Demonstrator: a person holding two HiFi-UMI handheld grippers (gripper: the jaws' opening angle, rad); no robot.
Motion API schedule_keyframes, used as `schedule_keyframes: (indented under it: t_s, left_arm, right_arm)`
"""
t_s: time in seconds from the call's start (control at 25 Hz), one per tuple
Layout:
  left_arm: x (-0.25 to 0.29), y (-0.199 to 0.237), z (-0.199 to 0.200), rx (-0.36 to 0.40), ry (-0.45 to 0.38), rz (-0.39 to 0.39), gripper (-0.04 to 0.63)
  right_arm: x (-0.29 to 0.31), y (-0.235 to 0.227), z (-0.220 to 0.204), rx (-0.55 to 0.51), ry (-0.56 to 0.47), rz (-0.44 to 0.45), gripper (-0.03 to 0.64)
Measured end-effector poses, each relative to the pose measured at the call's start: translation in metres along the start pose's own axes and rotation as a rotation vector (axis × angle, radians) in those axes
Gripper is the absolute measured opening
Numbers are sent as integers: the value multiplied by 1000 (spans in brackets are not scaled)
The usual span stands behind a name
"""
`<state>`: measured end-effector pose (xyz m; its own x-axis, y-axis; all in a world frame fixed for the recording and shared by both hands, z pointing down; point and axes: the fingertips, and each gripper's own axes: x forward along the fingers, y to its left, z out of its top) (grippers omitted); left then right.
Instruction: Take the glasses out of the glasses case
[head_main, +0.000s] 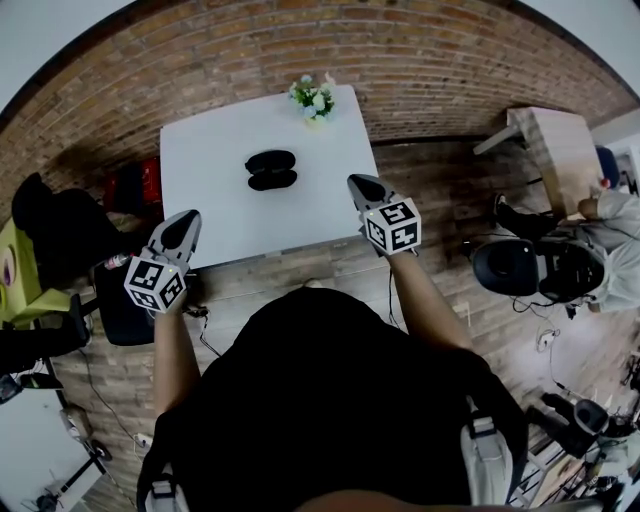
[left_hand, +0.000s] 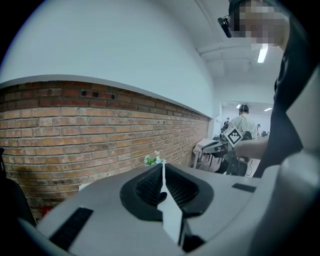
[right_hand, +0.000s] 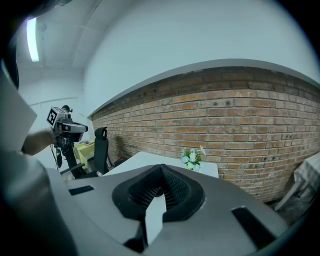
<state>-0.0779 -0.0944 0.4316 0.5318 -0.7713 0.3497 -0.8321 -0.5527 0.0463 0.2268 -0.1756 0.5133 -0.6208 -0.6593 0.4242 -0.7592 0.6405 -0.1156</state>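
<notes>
The black glasses case lies near the middle of the white table and shows as two dark oval halves side by side; I cannot make out the glasses. My left gripper is held off the table's near left edge, its jaws shut and empty. At the table's near right edge my right gripper is likewise shut on nothing. In the left gripper view the jaws meet at the left gripper's tip. The right gripper's tip is closed too. Both gripper views hide the case.
A small pot of flowers stands at the table's far edge by the brick wall. A black office chair and dark bags are on the left. Another table and a seated person are on the right.
</notes>
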Motion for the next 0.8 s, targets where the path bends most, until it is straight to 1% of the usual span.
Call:
schedule_keyframes:
  t_s: [0.44,0.8]
  left_arm:
    - [36,-5,1,5,21,1,23]
    - [31,-5,-4,-16,13,24,23]
  right_arm:
    - [11,-30,-3,13,8,10,15]
    - [17,-24,-3,3,20,41,15]
